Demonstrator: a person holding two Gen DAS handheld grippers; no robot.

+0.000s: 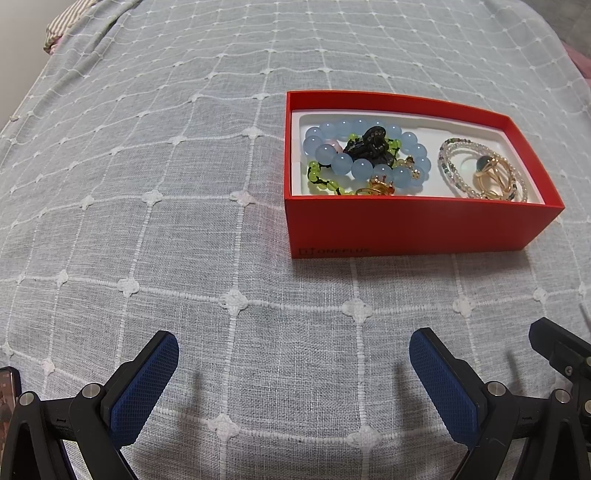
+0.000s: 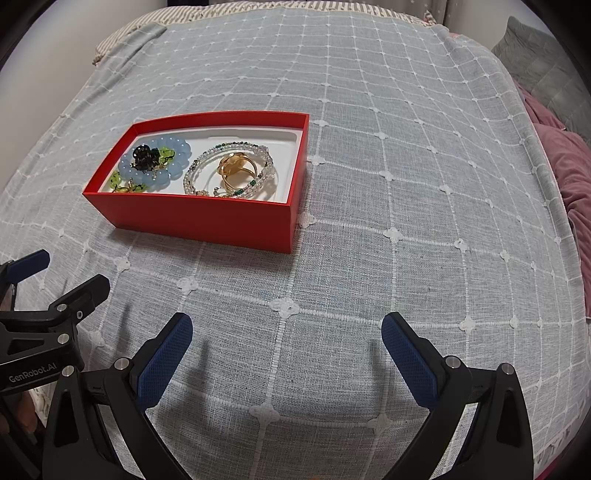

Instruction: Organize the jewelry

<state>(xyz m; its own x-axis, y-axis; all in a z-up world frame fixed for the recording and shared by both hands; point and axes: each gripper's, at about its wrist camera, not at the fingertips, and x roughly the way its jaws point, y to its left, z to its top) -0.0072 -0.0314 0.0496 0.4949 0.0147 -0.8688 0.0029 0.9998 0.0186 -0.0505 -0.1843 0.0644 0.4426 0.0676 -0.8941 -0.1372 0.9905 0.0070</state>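
A red box (image 1: 406, 229) with a white liner sits on the grey checked cloth; it also shows in the right wrist view (image 2: 199, 218). Inside lie a blue bead bracelet (image 1: 334, 162) (image 2: 173, 171), a green bead string (image 1: 317, 181), a black hair clip (image 1: 369, 146) (image 2: 146, 157), a clear bead bracelet (image 1: 448, 171) (image 2: 195, 170) and a gold ring (image 1: 491, 177) (image 2: 236, 168). My left gripper (image 1: 293, 347) is open and empty, short of the box. My right gripper (image 2: 286, 328) is open and empty, to the right of the box and nearer than it.
The grey cloth (image 2: 406, 184) covers a bed. A pink blanket (image 2: 569, 173) and a grey cushion (image 2: 539, 62) lie at the right edge. Striped fabric (image 1: 70, 26) shows at the far left. The left gripper's body (image 2: 40, 332) sits at the right view's left edge.
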